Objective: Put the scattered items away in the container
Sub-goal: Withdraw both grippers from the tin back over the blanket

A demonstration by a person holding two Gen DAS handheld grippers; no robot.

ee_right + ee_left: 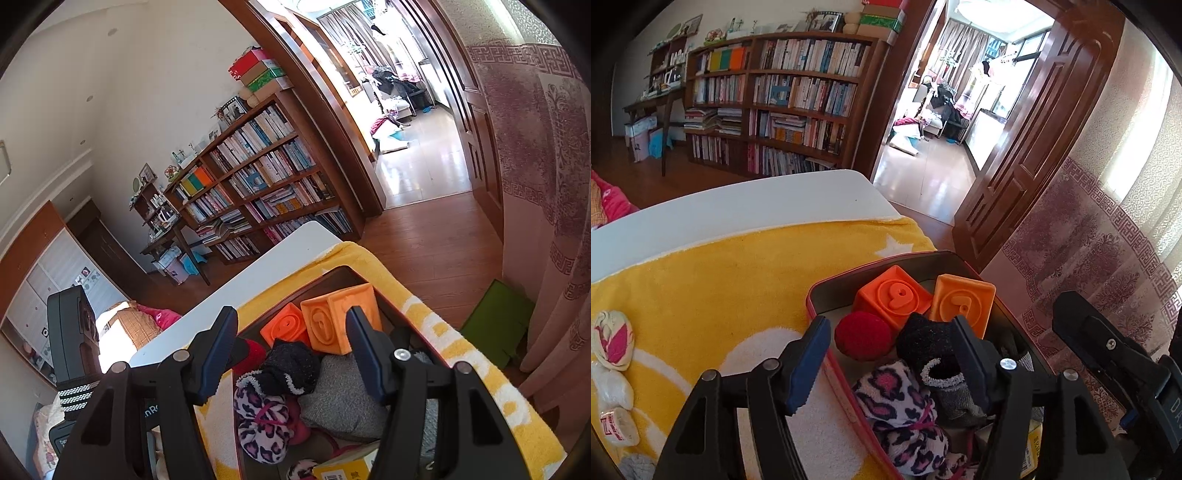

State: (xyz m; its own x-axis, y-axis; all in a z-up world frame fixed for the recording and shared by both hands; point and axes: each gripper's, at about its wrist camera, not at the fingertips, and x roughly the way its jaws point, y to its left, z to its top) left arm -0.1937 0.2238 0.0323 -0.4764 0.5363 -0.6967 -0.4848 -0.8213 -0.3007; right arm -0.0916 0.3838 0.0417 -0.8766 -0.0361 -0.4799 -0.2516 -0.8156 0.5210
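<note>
Both grippers hovering apart and empty over the filling container

Left gripper (890, 354) and right gripper (291, 347) are gaping above the container (827, 284), which is holding two orange blocks (894, 291), one red ball (862, 334) and several socks; three white bundles (613, 339) are lying leftward.

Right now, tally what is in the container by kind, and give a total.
Going by both wrist views of the container:
Orange cubes: 2
Red ball: 1
Rolled socks, black, leopard, grey: 3
Yellow box, partly hidden: 1
Total: 7 that can be made out; more may lie underneath.
</note>
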